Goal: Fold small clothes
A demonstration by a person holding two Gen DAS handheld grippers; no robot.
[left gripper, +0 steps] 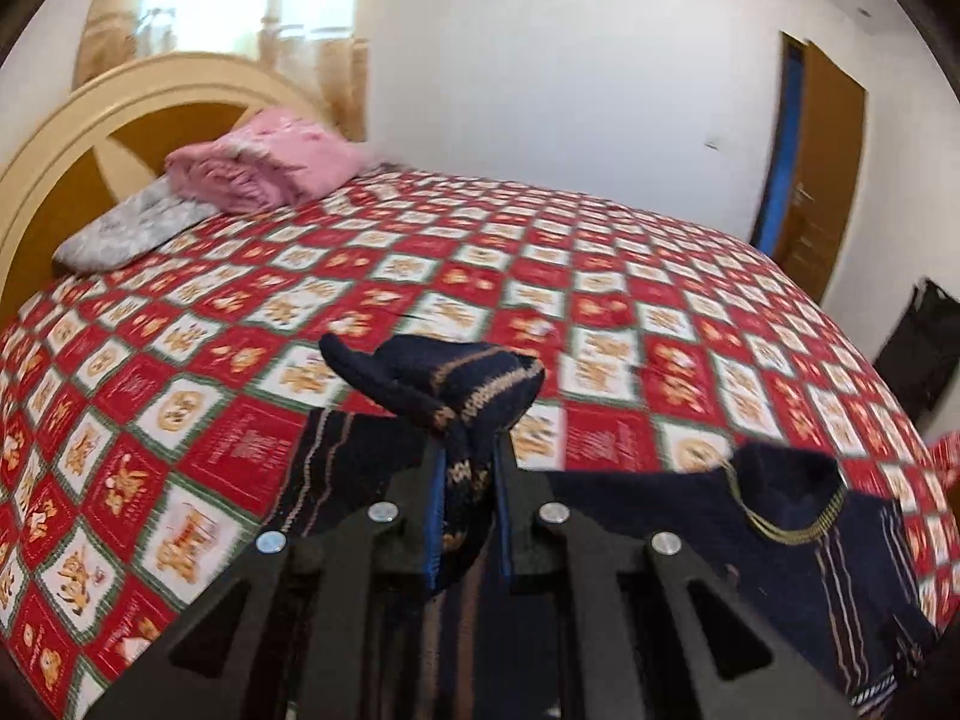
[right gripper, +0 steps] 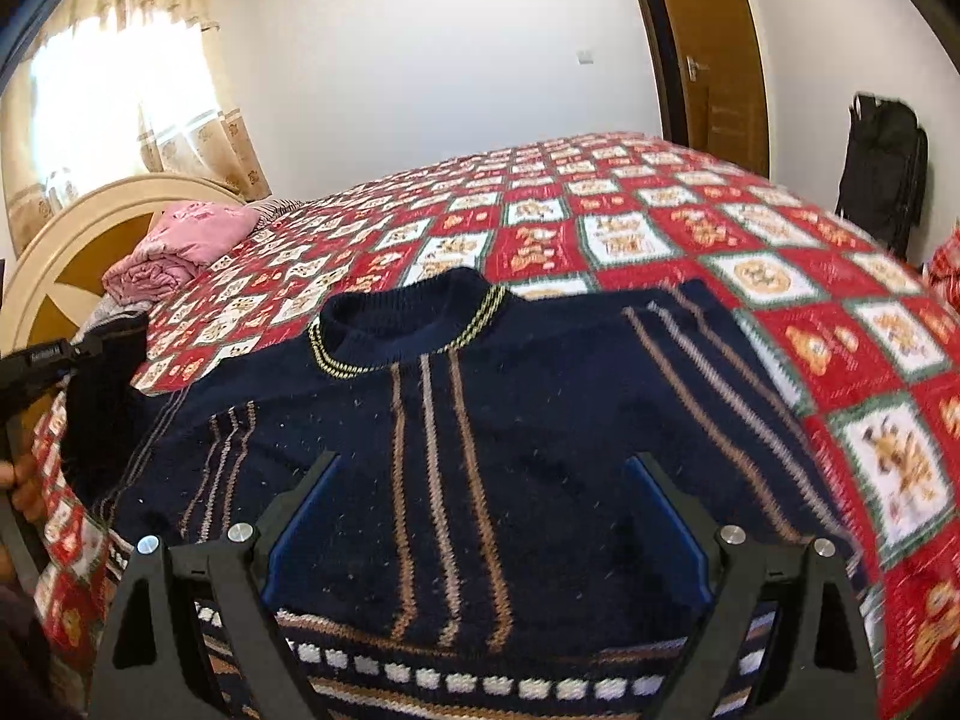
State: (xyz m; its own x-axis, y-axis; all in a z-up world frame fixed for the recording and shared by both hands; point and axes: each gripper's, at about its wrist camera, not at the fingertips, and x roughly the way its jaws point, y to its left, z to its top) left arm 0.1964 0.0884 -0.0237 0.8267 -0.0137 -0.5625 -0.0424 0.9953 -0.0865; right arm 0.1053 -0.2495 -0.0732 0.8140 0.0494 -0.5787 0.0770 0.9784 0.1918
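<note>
Two black tools work a navy knitted sweater (right gripper: 480, 420) with tan stripes, spread flat on the bed (right gripper: 750, 252): the left tool (left gripper: 471, 480) is clamped on its bunched sleeve (left gripper: 444, 378), the right tool (right gripper: 480, 480) hovers spread apart over the chest. Around lie a red checked quilt, a folded pink blanket (left gripper: 264, 159) by the curved headboard (left gripper: 90, 138), and a wooden door (right gripper: 708, 54).

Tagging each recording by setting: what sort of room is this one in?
A home bedroom. A bed with a red patchwork bedspread and rounded cream headboard fills the view, a curtained window behind it and a wooden door beside. A navy striped sweater lies on the bed.
</note>
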